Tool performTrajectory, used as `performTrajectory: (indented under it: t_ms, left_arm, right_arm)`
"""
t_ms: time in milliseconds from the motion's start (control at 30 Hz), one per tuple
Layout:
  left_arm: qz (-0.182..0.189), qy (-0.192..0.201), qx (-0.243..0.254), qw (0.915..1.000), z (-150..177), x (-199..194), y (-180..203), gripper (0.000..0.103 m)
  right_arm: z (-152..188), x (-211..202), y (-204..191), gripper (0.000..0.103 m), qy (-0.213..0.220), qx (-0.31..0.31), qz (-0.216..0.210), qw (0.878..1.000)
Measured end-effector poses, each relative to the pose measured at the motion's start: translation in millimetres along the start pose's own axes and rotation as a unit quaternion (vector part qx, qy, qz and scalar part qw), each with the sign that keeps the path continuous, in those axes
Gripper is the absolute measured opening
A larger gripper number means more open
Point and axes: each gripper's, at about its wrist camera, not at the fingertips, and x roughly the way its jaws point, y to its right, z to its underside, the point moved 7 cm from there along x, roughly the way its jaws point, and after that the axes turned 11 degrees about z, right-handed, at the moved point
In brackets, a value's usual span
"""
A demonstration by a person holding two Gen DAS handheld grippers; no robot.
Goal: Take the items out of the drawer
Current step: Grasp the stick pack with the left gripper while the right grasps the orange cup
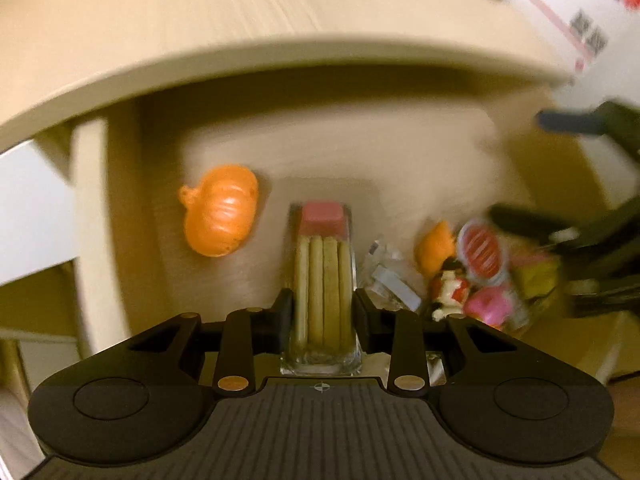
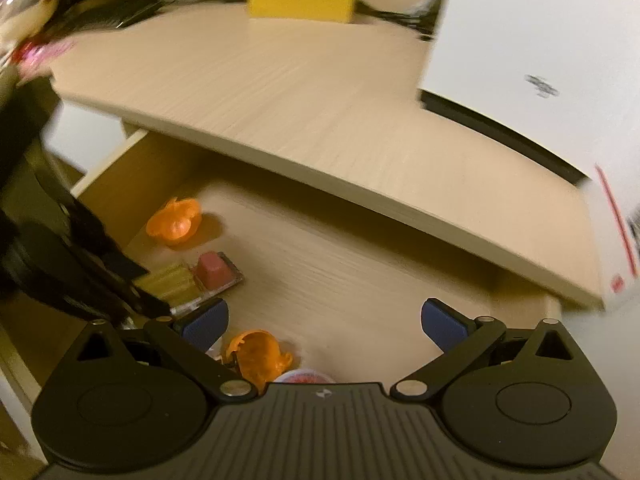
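The left gripper [image 1: 323, 312] was closed on a clear box [image 1: 322, 280] of yellow sticks with a pink block, inside the open drawer [image 2: 360, 264]. The right gripper [image 2: 324, 326] was wide open and held nothing, above an orange toy [image 2: 258, 356]. An orange pumpkin [image 1: 222, 210] lay apart on the drawer floor.

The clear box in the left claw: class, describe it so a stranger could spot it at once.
Look into the open drawer under the desk top. Right of the orange pumpkin, the left claw grips a clear box: the only one with yellow sticks and a pink block.
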Motion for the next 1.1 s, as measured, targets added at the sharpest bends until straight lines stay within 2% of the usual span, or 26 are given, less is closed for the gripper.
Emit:
performTrajectory:
  t_ms: [100,267,467,567,633,700,800,867,967,1100]
  left_arm:
    - [0.008,0.035,-0.020,0.9992,-4,-29,0,0.035]
    - [-0.029,0.053,-0.039,0.9974,-2,-52,0,0.035]
    - [-0.039,0.073,-0.073,0.9939,12,-72,-8,0.035]
    - [-0.048,0.079,-0.089,0.9917,18,-78,-12,0.035]
    - [-0.058,0.082,-0.099,0.9900,21,-84,-17,0.035]
    - [-0.051,0.087,-0.109,0.9889,23,-88,-17,0.037]
    - [-0.059,0.088,-0.106,0.9887,22,-87,-15,0.036]
    - [-0.060,0.087,-0.104,0.9889,23,-86,-14,0.036]
    - [-0.062,0.080,-0.101,0.9898,25,-83,-11,0.036]
    - [-0.072,0.065,-0.081,0.9920,28,-80,-6,0.035]
  right_arm:
    - [-1,18,-5,0.098,-0.004,-0.029,-0.007,1.000]
    - [-9,34,-31,0.090,-0.020,-0.038,-0.060,0.997]
    - [-30,38,-84,0.082,0.051,-0.088,-0.112,0.989]
    - [-36,46,-106,0.081,0.076,-0.113,-0.121,0.983]
    - [-41,55,-120,0.080,0.081,-0.130,-0.132,0.979]
    - [-44,64,-134,0.077,0.085,-0.146,-0.145,0.975]
    - [-47,76,-144,0.066,0.078,-0.157,-0.153,0.973]
    - [-49,84,-144,0.066,0.067,-0.149,-0.158,0.974]
    - [-52,90,-155,0.066,0.067,-0.154,-0.181,0.969]
    - [-59,96,-175,0.066,0.072,-0.165,-0.176,0.968]
